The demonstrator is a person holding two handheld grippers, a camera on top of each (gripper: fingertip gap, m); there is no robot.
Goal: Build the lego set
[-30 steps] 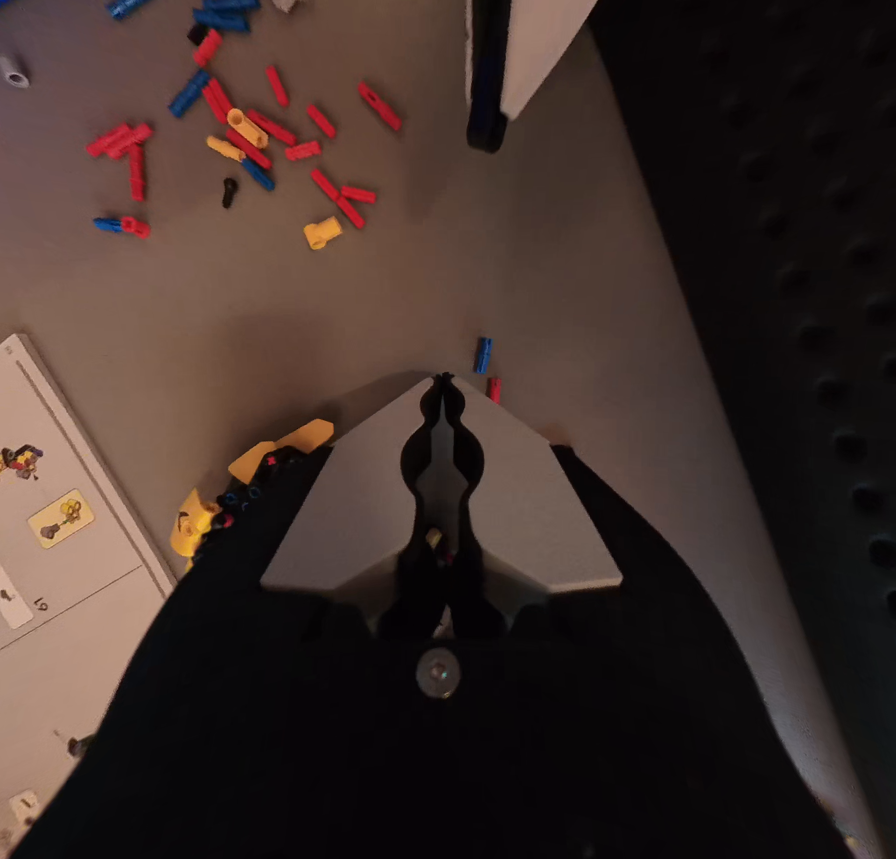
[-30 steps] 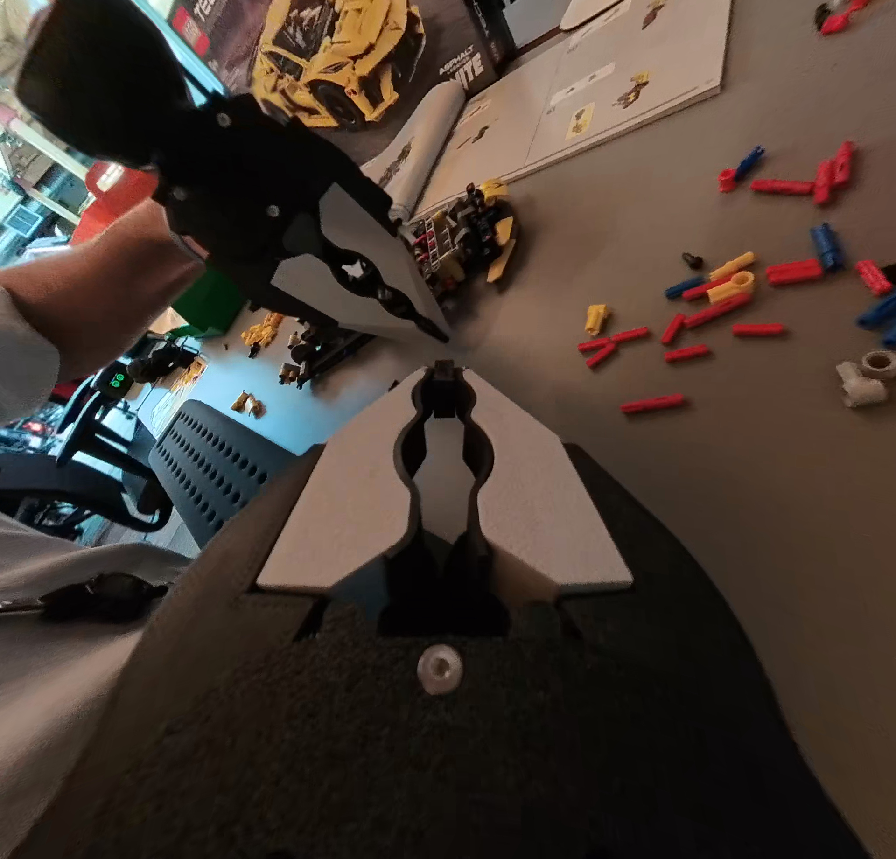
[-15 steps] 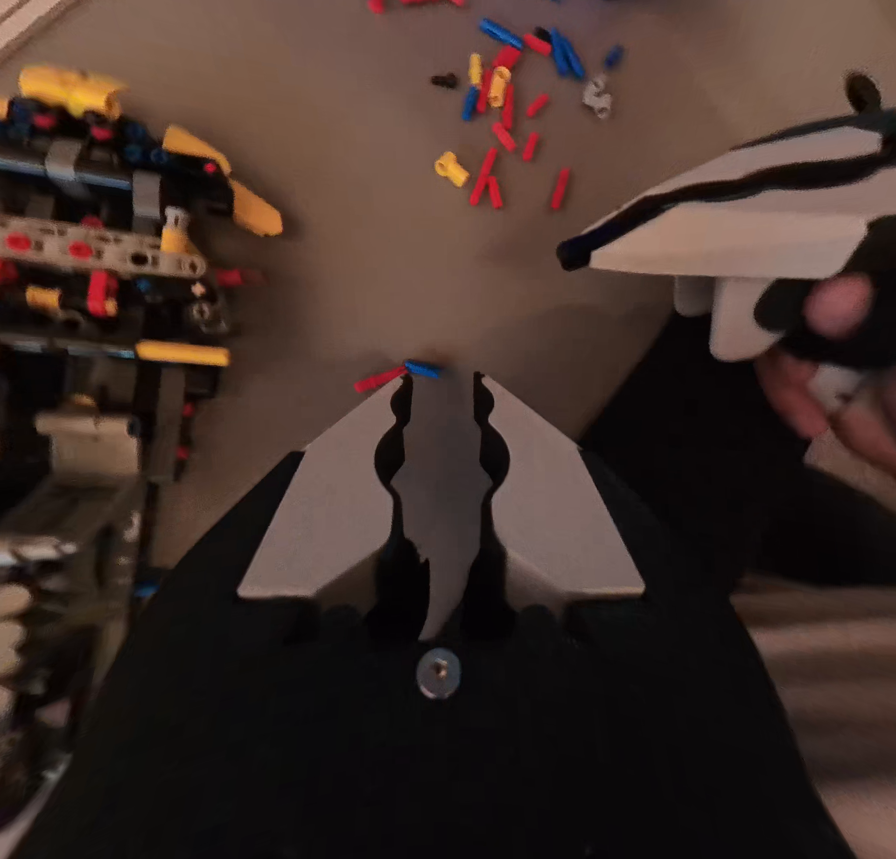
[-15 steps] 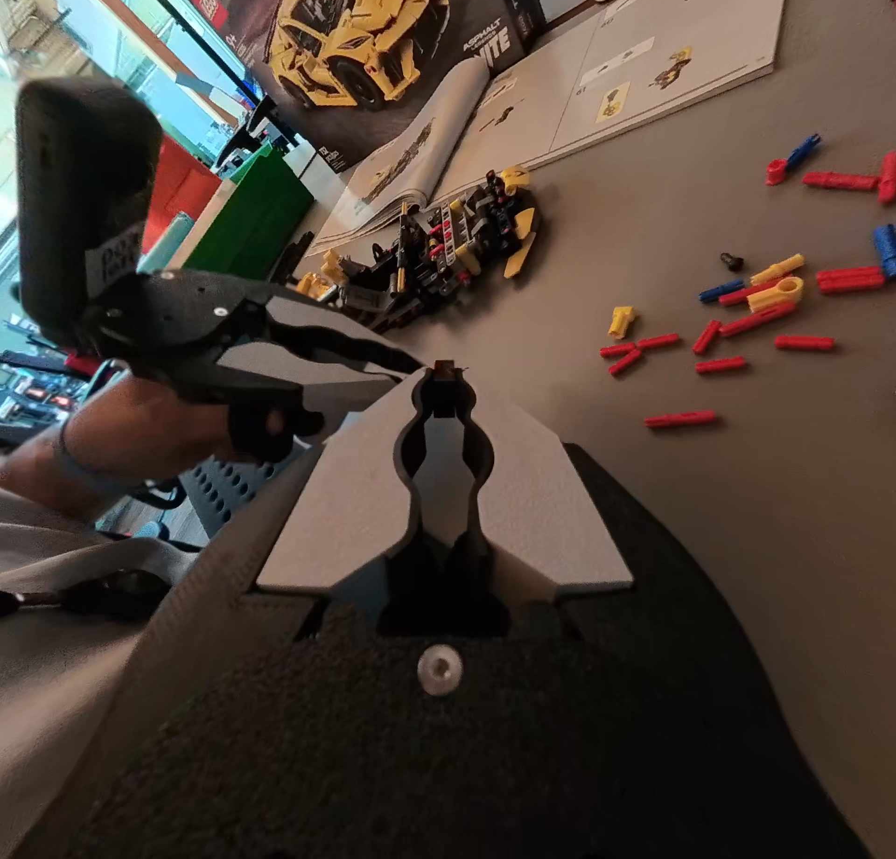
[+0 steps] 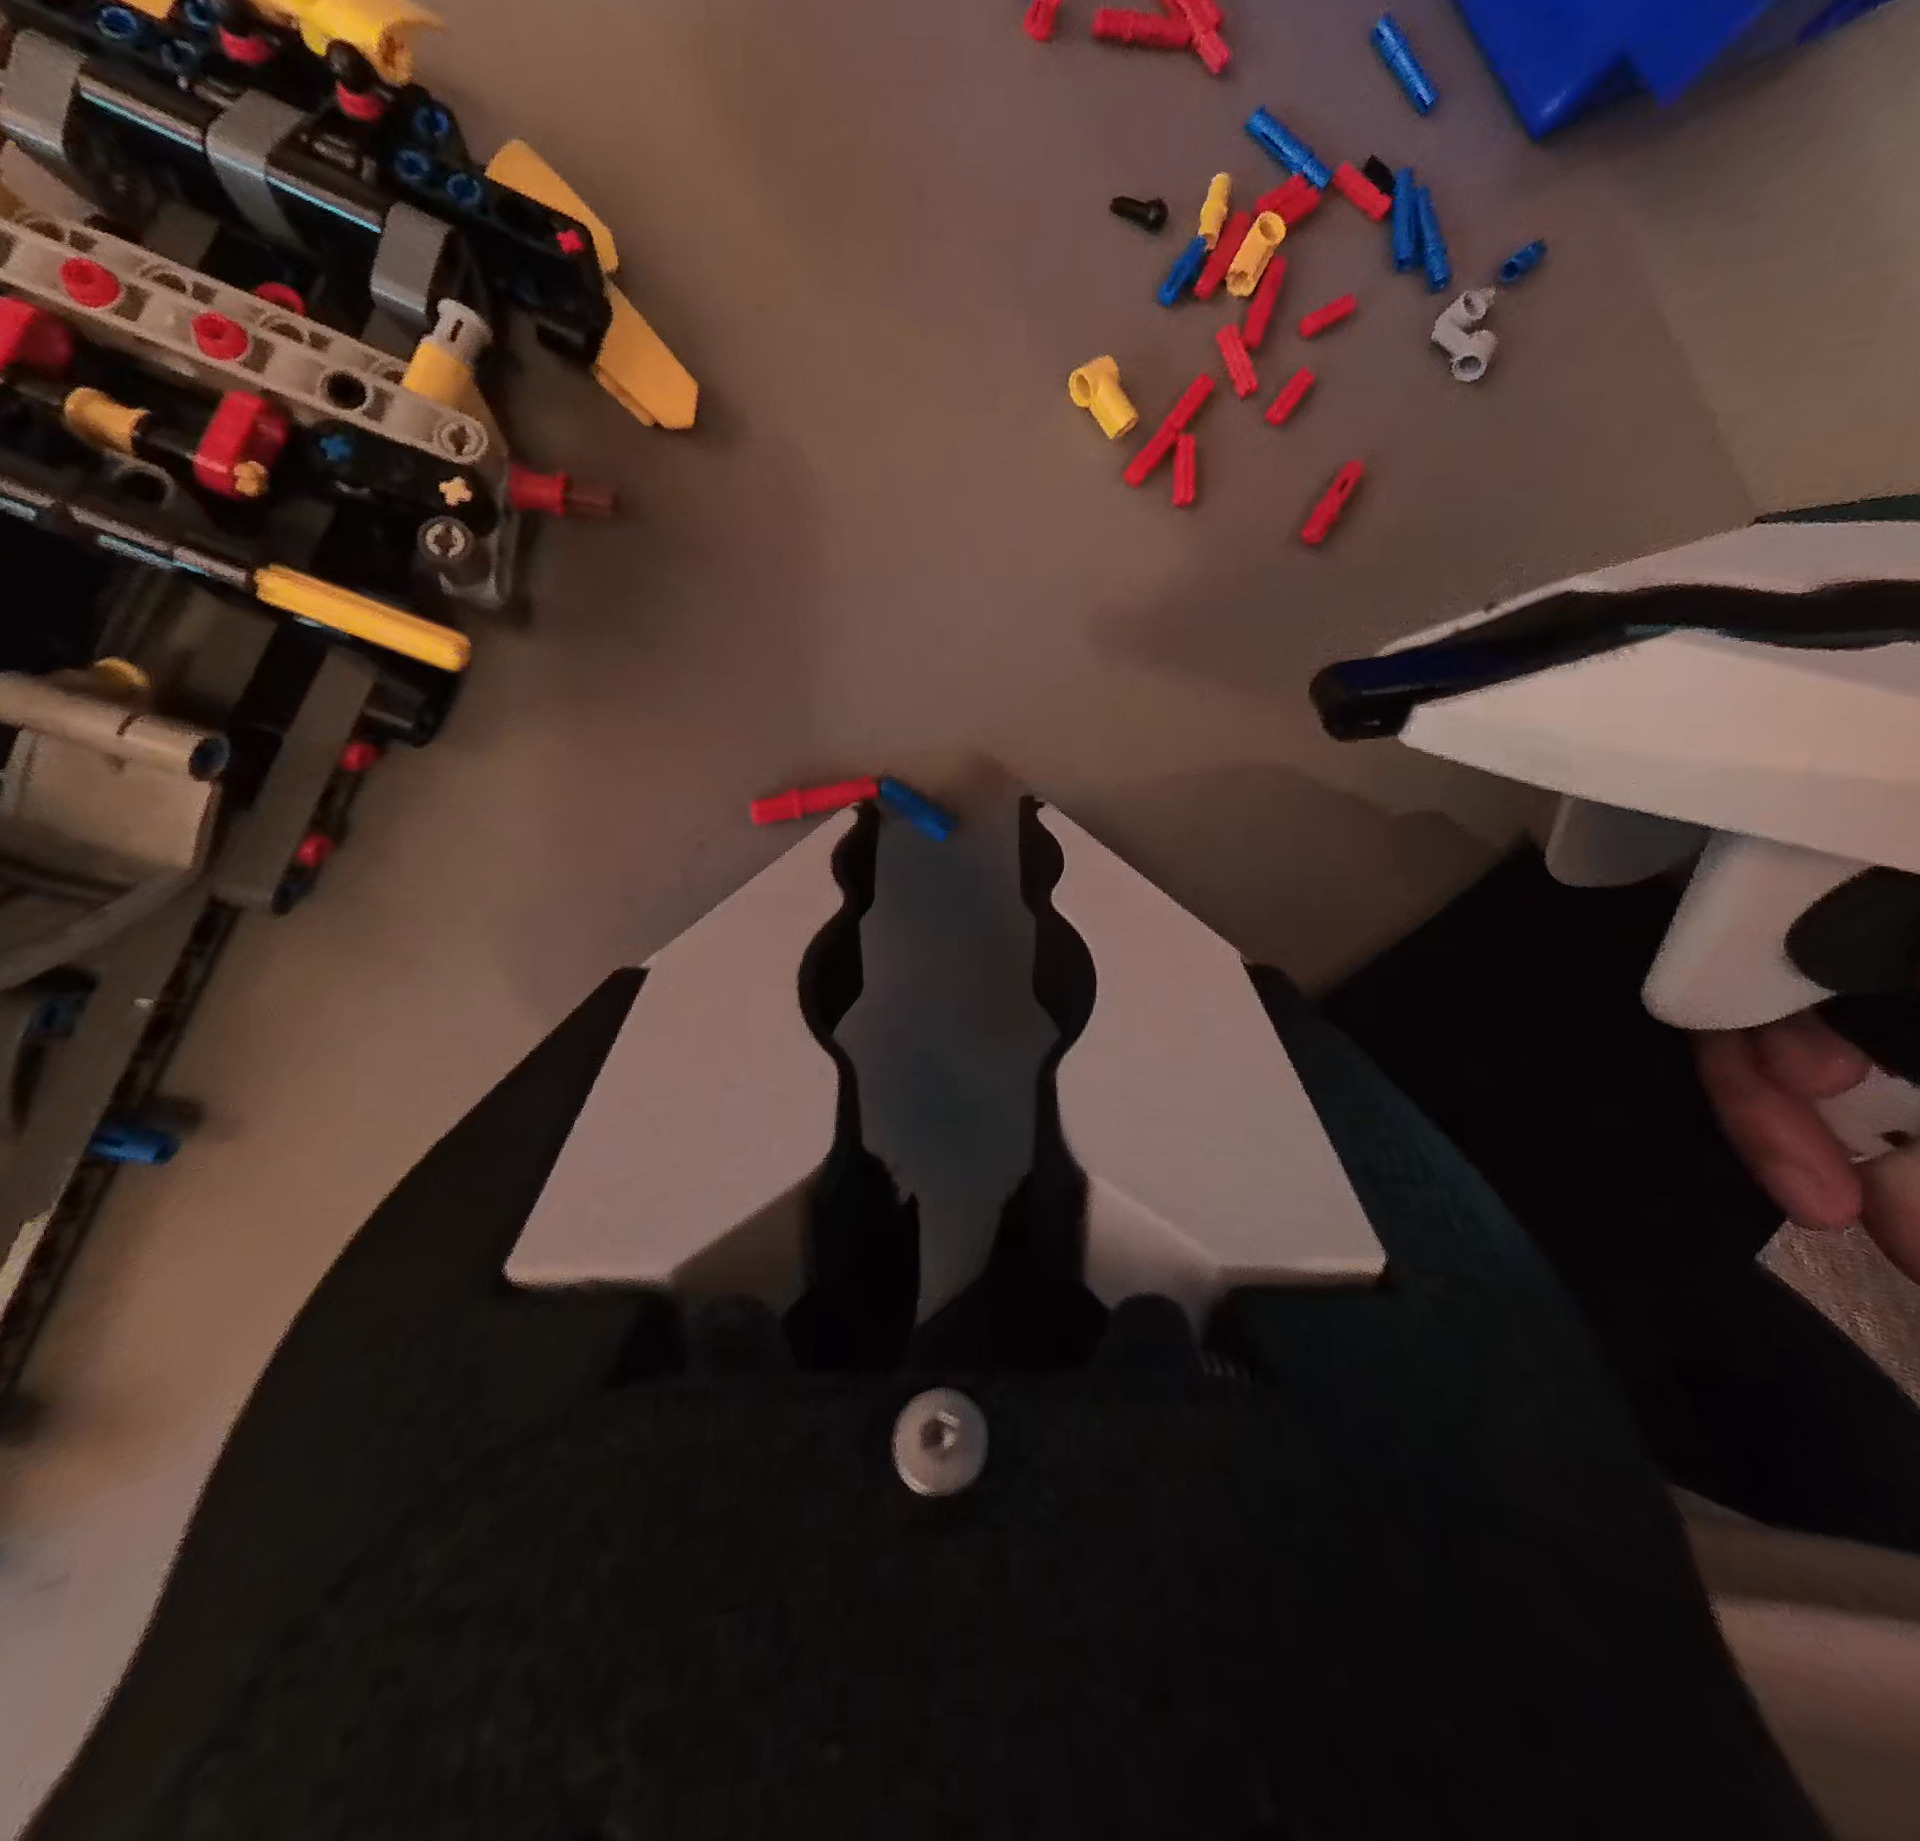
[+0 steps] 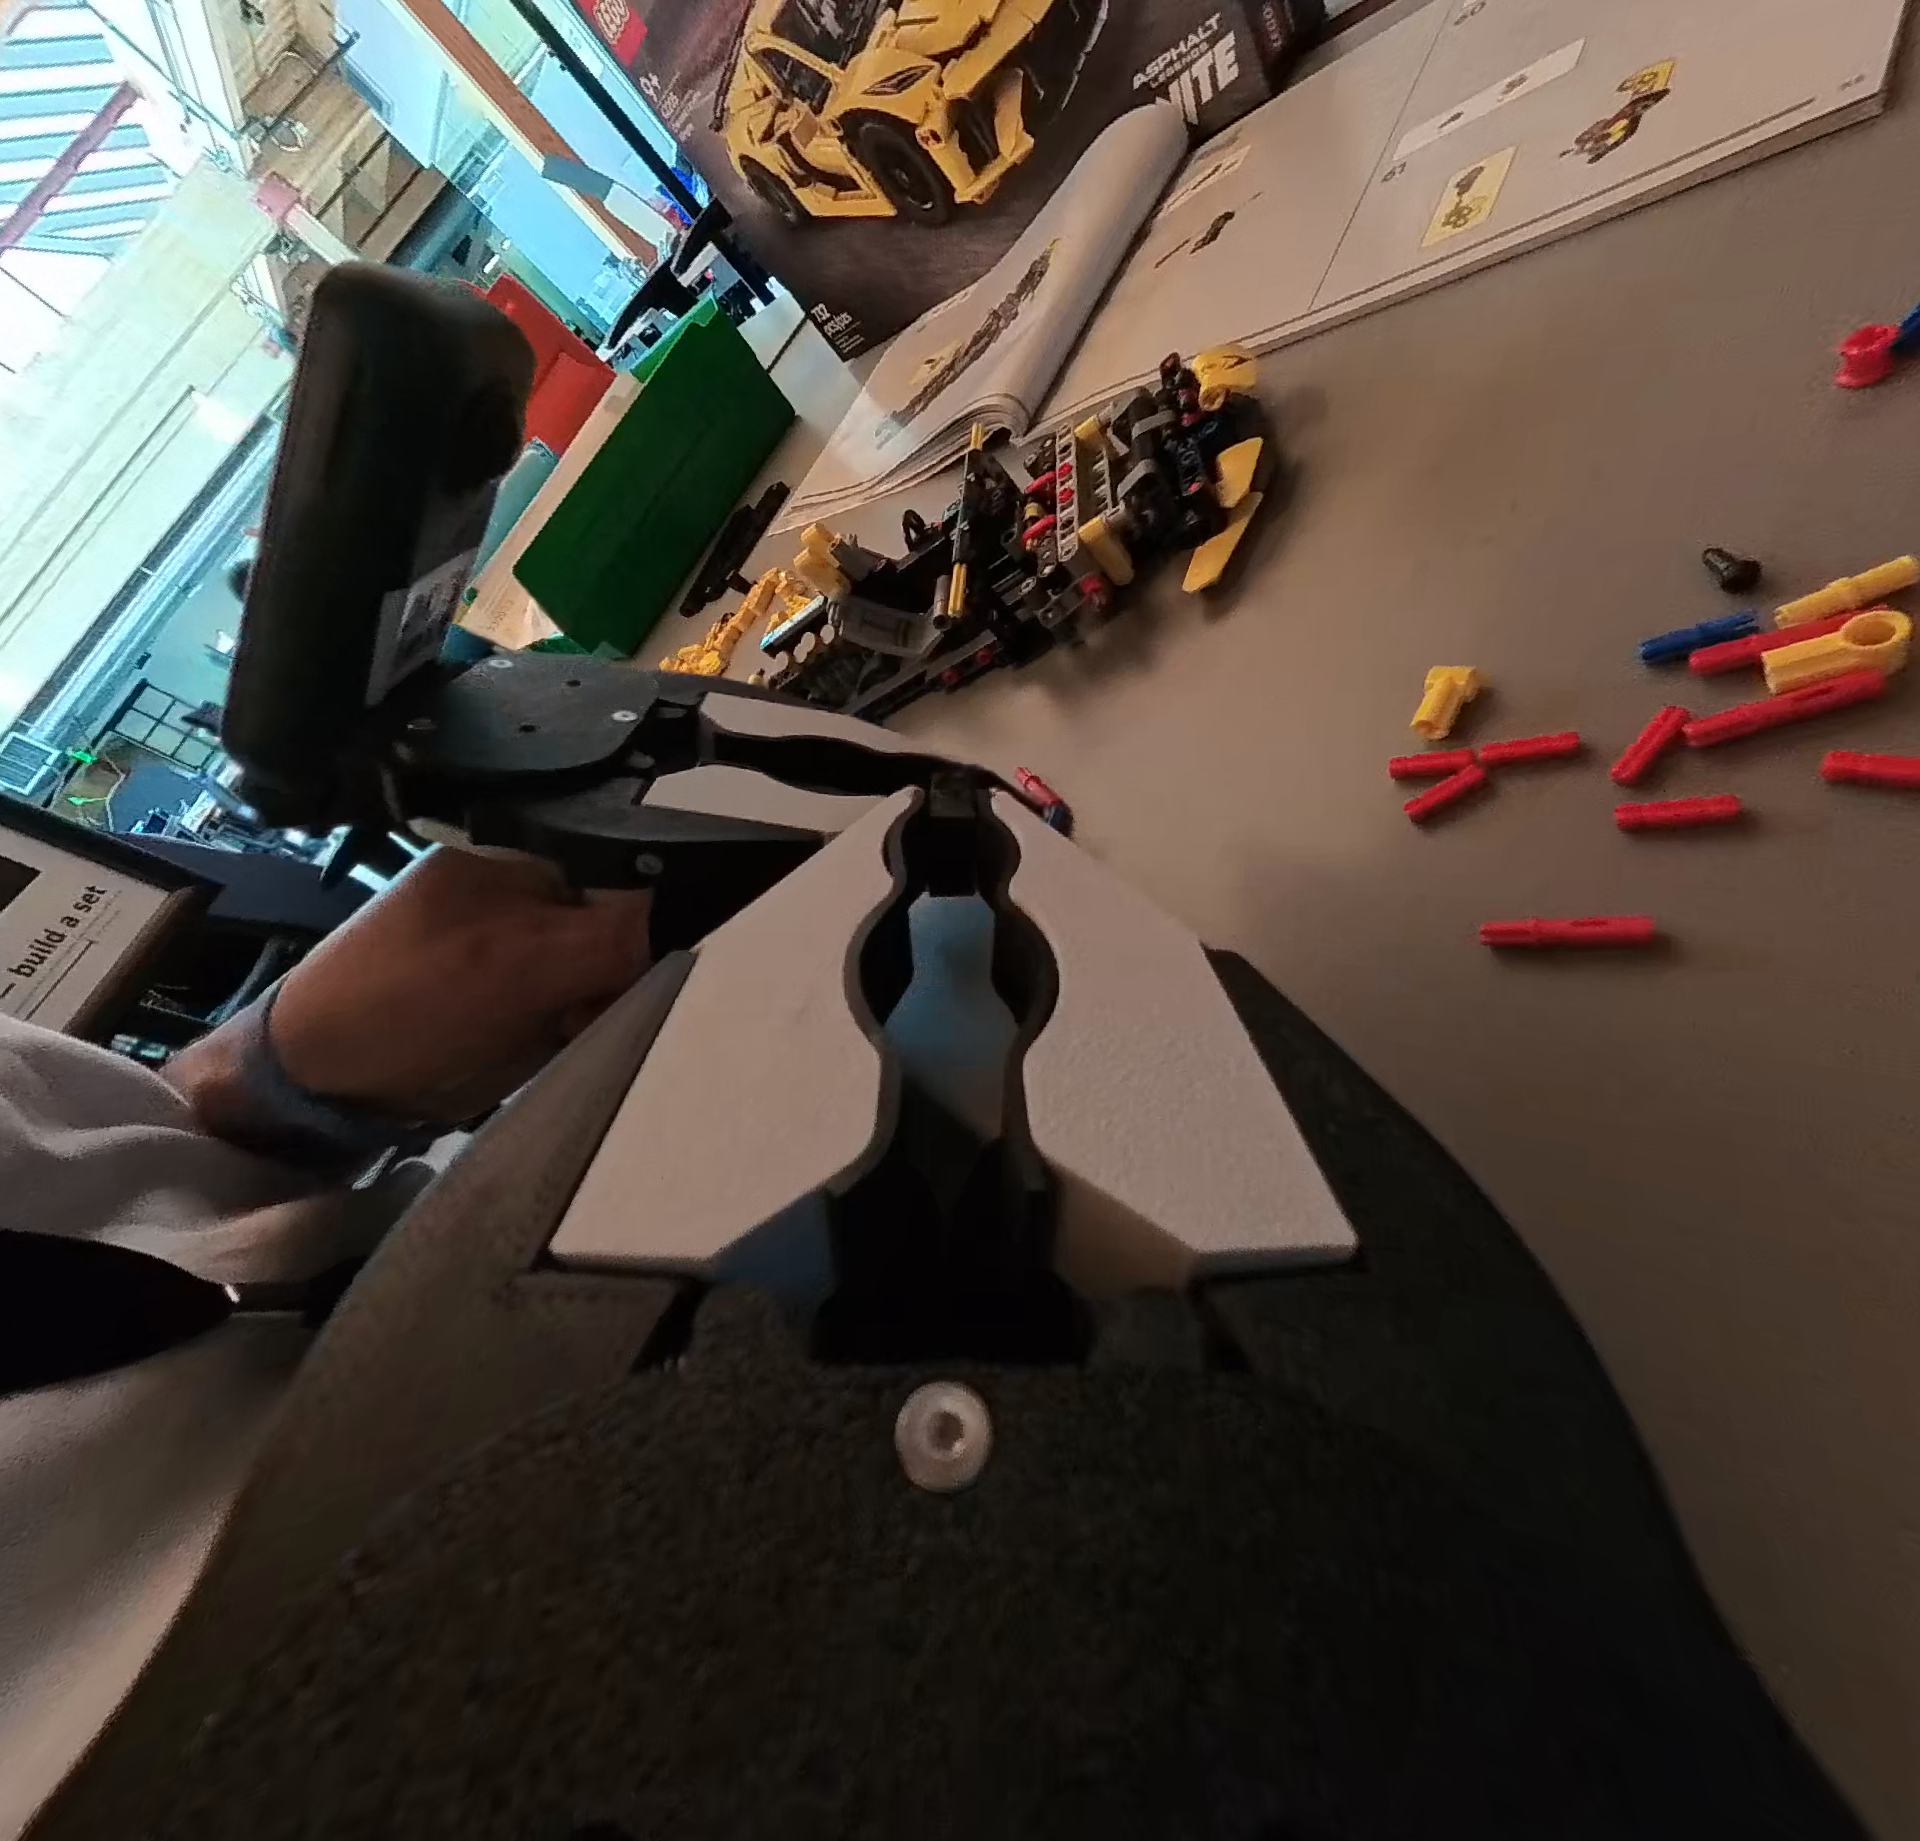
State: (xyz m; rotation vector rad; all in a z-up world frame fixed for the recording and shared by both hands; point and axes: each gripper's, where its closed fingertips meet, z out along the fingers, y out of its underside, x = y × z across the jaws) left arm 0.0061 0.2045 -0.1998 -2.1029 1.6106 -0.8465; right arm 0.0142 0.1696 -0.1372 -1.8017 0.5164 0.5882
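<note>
The left tongs point(image 5: 948, 817) gape empty over the worktop point(image 5: 914, 565), a blue pin point(image 5: 916, 807) and a red pin point(image 5: 812, 802) lying just ahead of the tips. The right tongs point(image 6: 951, 804) pinch a small dark piece point(image 6: 948, 792). The half-built car point(image 5: 239, 357) sits off to the left tongs' left.

Judged risks: closing could catch both touching pins or flick one away; the dark piece could slip from so slight a grip.

The box point(image 6: 935, 108) and booklet point(image 6: 1455, 160) beyond the right tongs carry print, left unquoted.
</note>
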